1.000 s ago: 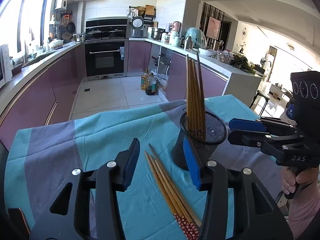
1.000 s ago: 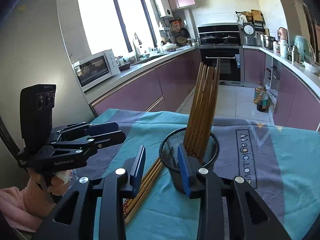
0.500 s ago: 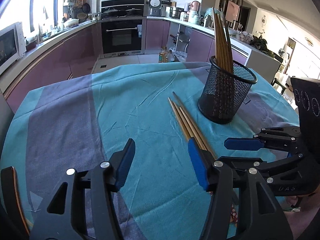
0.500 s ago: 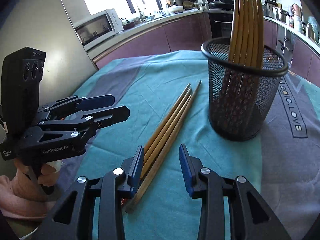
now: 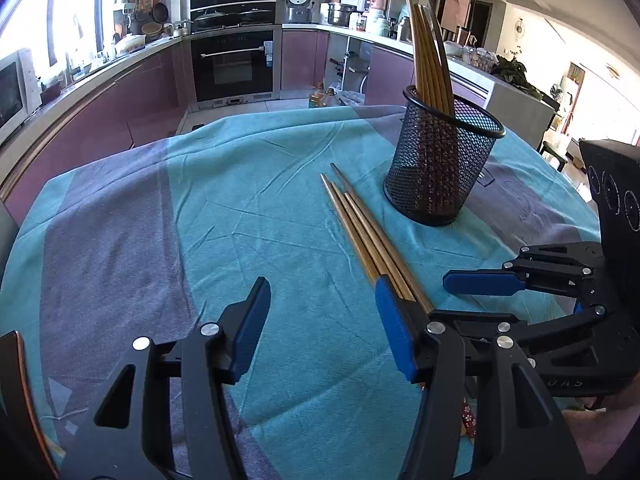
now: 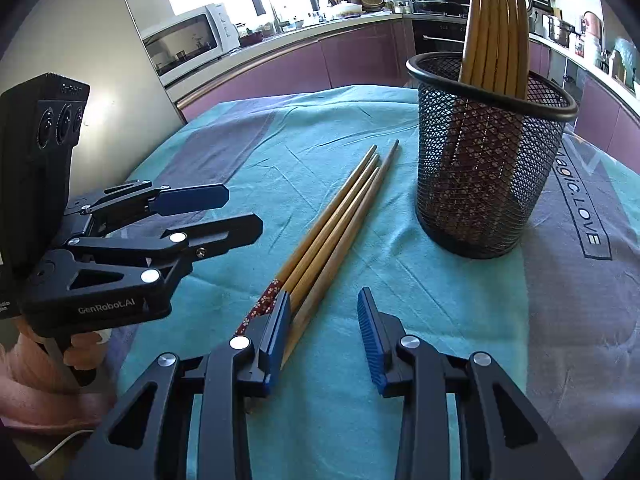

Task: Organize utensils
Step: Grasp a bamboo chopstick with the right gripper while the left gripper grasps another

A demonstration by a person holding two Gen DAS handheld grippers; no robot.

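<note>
Both grippers are hanging low over the teal cloth (image 5: 248, 216). The left gripper (image 5: 320, 328) is sitting with its jaws apart after widening just now, nothing between them. The right gripper (image 6: 324, 336) is gaping too, empty. Loose chopsticks (image 6: 332, 232) are lying flat in a bundle just beside the black mesh holder (image 6: 484, 168), which is standing upright with more chopsticks (image 6: 496, 24) leaning inside it.

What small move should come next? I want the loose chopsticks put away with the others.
Probably shift the right hand-held gripper slightly left, so its open jaws straddle the loose chopsticks on the cloth. Its left finger lies over their thick ends now. The mesh cup stands just beyond.
</note>
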